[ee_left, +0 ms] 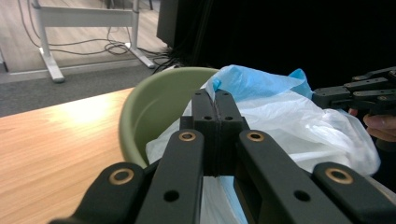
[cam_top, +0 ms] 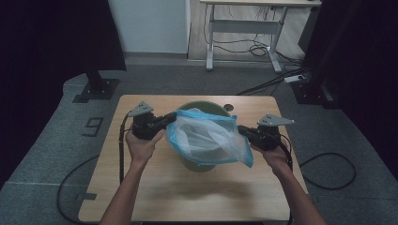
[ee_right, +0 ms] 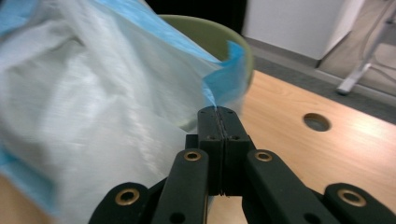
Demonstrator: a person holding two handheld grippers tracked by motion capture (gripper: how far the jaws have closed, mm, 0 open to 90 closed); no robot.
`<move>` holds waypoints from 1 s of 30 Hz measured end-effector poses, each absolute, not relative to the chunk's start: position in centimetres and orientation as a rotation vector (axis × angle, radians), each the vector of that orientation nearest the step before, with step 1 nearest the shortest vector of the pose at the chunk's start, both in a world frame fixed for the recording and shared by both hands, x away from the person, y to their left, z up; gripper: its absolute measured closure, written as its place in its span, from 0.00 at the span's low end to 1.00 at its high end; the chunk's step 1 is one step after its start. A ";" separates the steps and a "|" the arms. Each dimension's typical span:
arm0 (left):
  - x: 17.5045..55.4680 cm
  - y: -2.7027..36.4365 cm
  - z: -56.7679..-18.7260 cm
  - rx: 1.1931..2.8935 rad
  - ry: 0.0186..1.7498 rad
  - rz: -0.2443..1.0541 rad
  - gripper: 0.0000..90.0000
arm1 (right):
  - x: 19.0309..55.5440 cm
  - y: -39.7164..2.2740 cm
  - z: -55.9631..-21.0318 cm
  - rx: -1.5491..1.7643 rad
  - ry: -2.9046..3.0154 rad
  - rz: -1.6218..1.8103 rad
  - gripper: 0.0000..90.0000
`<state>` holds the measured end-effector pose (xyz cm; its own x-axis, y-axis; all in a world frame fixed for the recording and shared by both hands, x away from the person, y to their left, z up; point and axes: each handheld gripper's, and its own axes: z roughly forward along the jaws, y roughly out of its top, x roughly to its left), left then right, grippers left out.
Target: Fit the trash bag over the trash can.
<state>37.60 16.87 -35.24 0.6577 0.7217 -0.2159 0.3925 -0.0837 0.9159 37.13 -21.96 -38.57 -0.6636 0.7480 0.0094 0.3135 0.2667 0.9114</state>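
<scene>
While stretched over the green bin (cam_top: 202, 163), blue bag (cam_top: 206, 136) between left gripper (cam_top: 172, 118) and right gripper (cam_top: 241, 129), rim clamped in each.

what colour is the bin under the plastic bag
Olive green bin; the left gripper view shows it best.

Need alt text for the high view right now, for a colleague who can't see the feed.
A person's two hands hold tongs, the left tongs and right tongs, each shut on an opposite edge of a blue plastic bag, stretching it open over a green bin on a wooden table.
</scene>
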 end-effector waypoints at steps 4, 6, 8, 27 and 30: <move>38.3 17.6 -35.2 1.696 0.931 0.349 0.99 | 38.5 -22.3 -38.7 1.004 2.044 1.353 0.98; 38.7 17.9 -35.2 1.691 0.942 0.346 0.99 | 39.4 -22.4 -38.7 1.027 2.007 1.353 0.98; 39.2 18.2 -35.3 1.679 0.953 0.334 0.99 | 40.2 -22.3 -38.7 1.027 1.978 1.342 0.98; 43.5 19.8 -39.4 1.696 1.116 0.286 0.99 | 46.2 -20.1 -42.4 1.103 1.923 1.349 0.98; 44.1 19.8 -40.3 1.717 1.129 0.270 0.99 | 46.6 -19.8 -43.4 1.117 1.952 1.369 0.98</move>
